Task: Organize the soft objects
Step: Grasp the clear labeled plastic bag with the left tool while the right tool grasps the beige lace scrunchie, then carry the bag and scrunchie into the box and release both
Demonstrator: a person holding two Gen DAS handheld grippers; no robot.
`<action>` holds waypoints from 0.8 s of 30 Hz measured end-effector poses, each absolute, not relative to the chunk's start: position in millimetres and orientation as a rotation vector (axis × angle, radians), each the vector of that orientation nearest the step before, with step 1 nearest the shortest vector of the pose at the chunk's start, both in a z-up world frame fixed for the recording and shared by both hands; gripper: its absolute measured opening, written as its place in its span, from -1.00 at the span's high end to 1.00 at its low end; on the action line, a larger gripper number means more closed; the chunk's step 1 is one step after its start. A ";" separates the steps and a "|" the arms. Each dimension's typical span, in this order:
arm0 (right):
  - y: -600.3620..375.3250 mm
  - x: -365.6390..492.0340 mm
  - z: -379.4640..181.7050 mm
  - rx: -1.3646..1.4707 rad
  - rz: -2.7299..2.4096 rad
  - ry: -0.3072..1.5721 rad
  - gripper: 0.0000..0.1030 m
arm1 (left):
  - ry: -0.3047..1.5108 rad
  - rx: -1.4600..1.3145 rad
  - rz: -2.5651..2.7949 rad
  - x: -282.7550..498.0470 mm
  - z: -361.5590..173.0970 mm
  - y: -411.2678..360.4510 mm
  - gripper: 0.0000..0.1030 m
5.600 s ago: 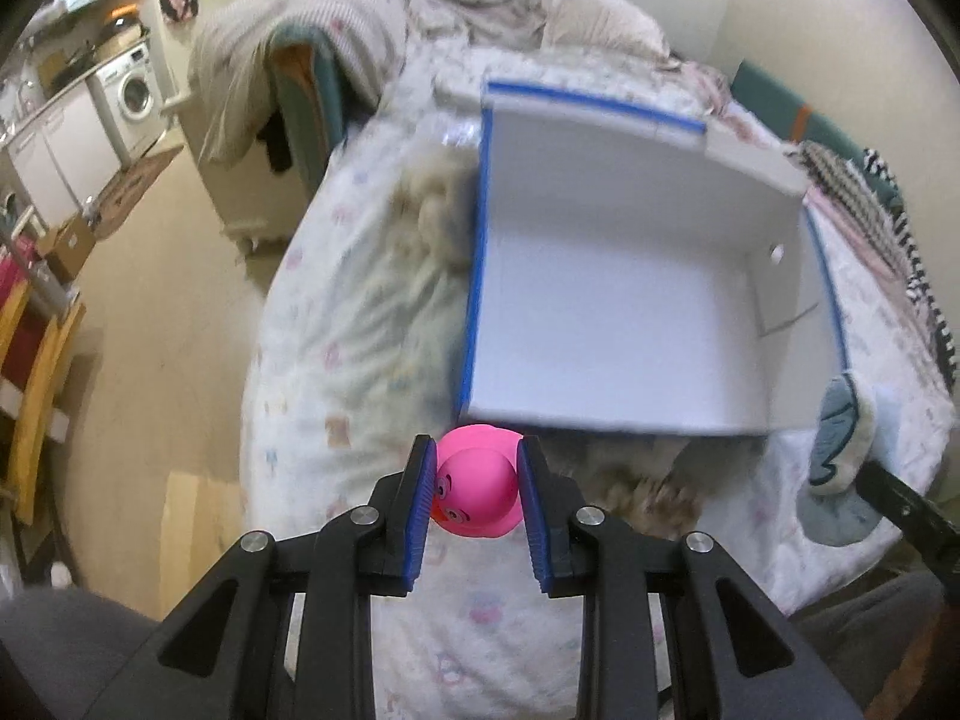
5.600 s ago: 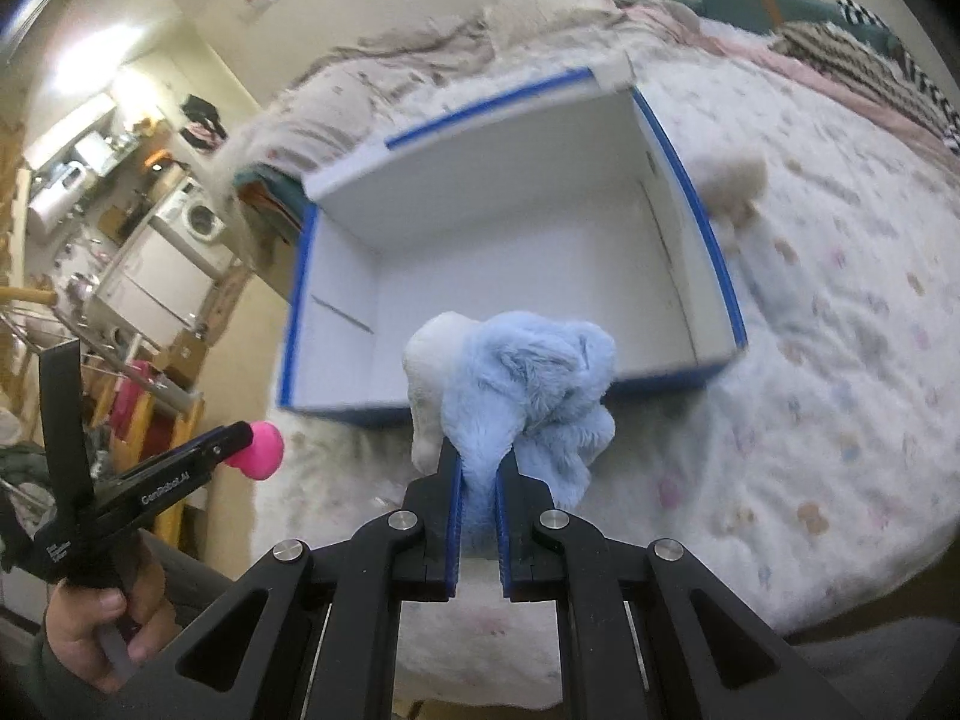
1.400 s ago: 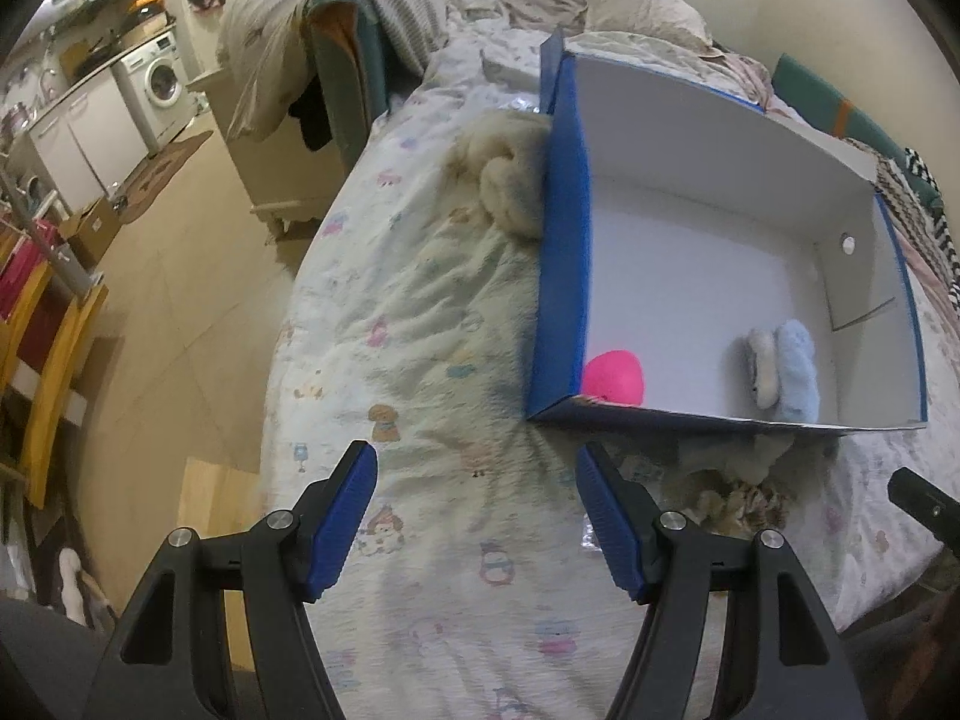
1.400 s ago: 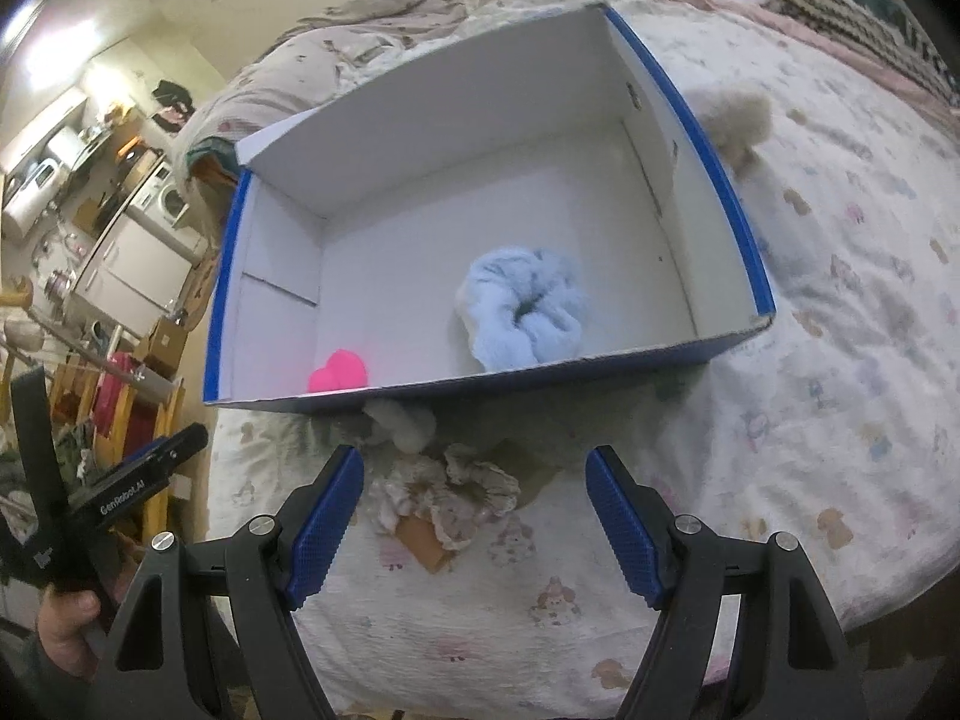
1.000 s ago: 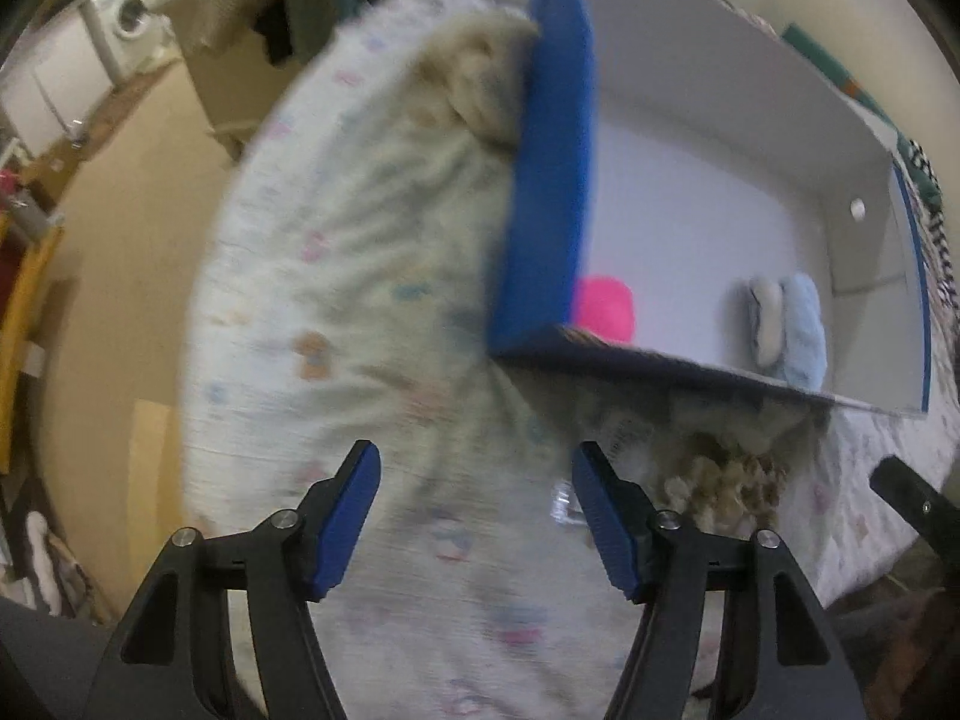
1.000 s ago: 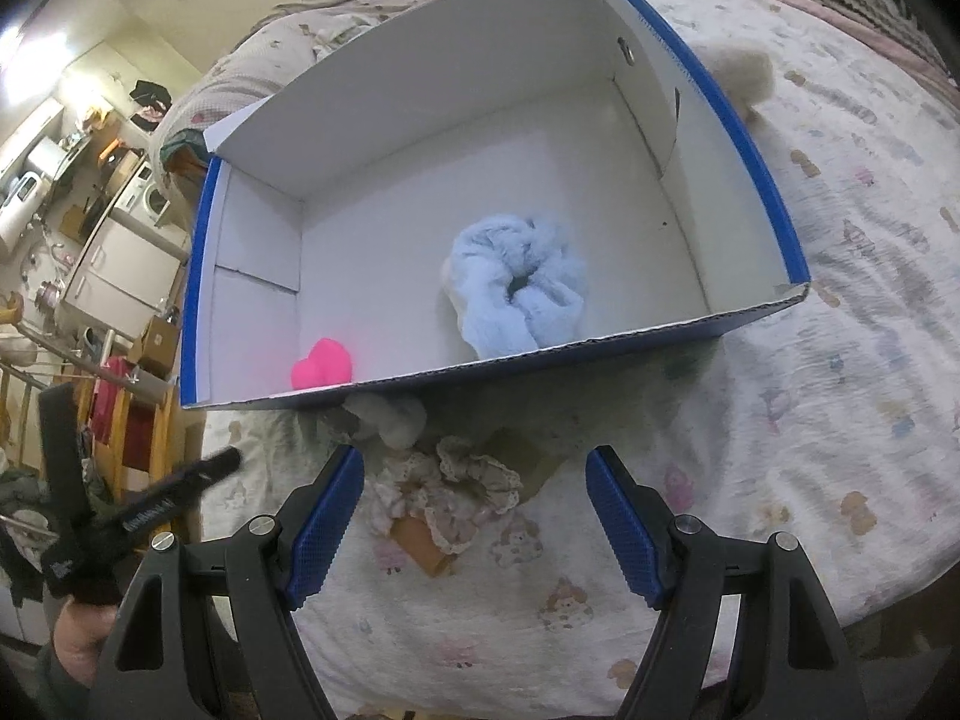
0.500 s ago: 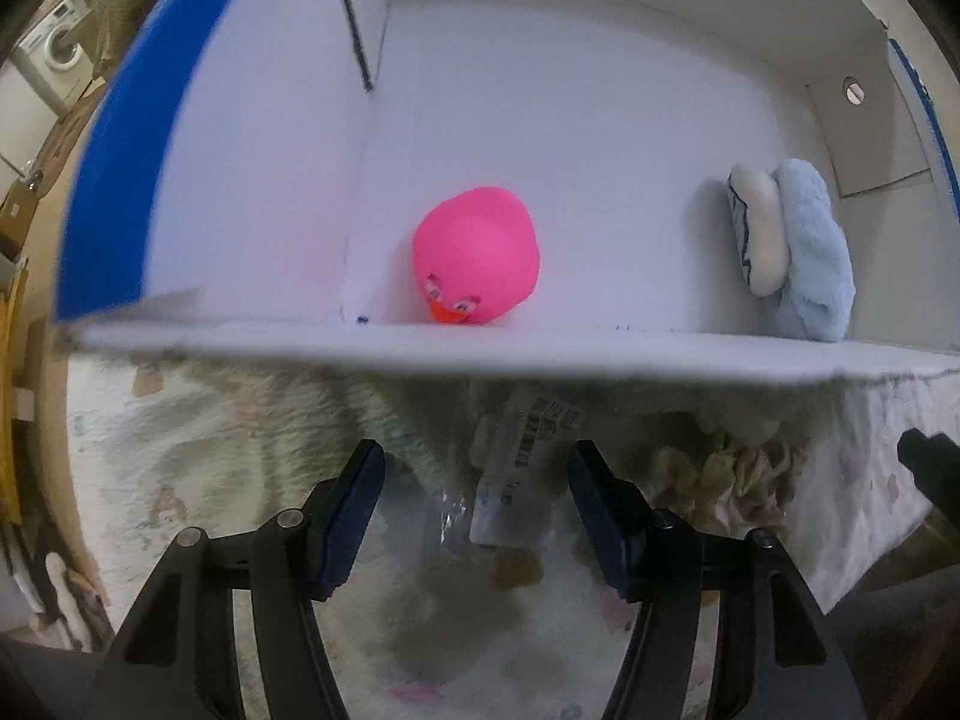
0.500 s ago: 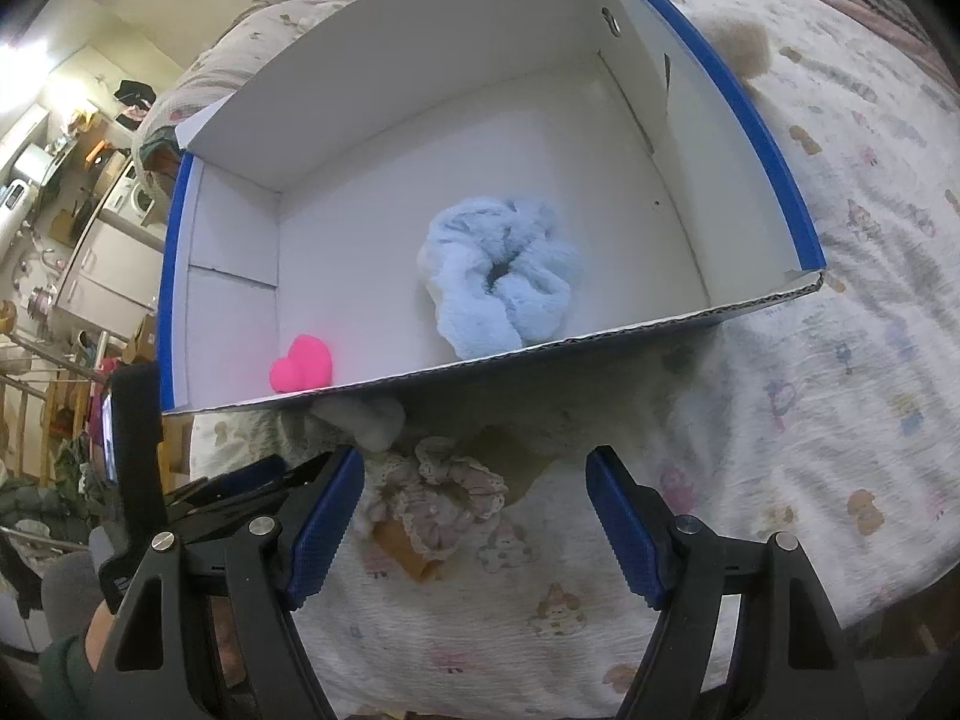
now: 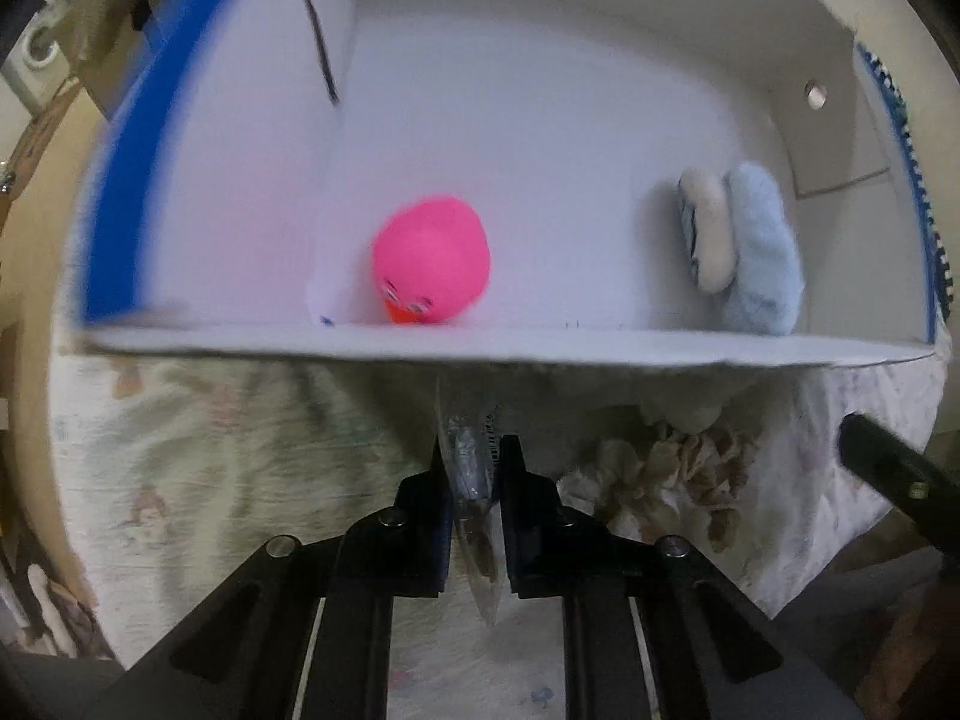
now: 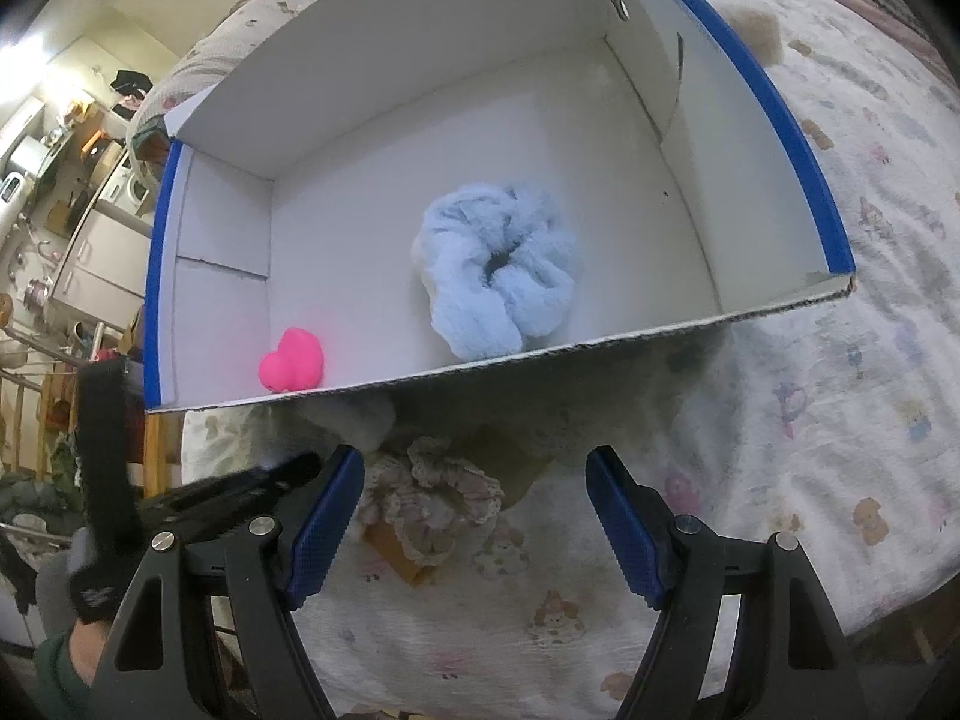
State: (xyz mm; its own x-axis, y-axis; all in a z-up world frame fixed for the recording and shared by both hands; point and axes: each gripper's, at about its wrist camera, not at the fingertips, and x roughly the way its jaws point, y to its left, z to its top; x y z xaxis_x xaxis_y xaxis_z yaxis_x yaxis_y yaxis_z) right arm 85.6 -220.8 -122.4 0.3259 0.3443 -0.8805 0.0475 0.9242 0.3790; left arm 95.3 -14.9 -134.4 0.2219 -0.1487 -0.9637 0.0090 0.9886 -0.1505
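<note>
1. Step: we had the third pickup in hand. The left gripper (image 9: 474, 468) had just been closing and was clenched on a clear plastic packet (image 9: 471, 468) on the bedsheet (image 9: 198, 438), just in front of the box (image 9: 510, 343).
2. We kept the right gripper (image 10: 474, 516) released, empty, above the lace scrunchie (image 10: 429, 498).
3. We saw the pink duck (image 9: 429, 267) and blue scrunchie (image 10: 501, 285) already boxed.
4. Next, we judged: lift the packet over the front wall.

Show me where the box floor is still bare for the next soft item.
The white box has bare floor behind and right of the blue scrunchie, and between it and the pink duck. It is crowded outside the front wall, around the lace scrunchie.
</note>
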 end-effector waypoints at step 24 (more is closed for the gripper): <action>-196.8 93.5 -163.4 0.330 0.247 1.352 0.68 | 1.244 -0.124 -0.041 63.7 -96.6 20.5 0.76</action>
State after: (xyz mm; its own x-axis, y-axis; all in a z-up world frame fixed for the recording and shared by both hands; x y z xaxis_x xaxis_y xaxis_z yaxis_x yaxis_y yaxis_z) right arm 93.5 -196.8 -163.4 0.2030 0.3608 -0.9103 0.0158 0.9283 0.3715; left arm 63.7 20.5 -96.6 0.3210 -0.0988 -0.9419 -0.0365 0.9925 -0.1165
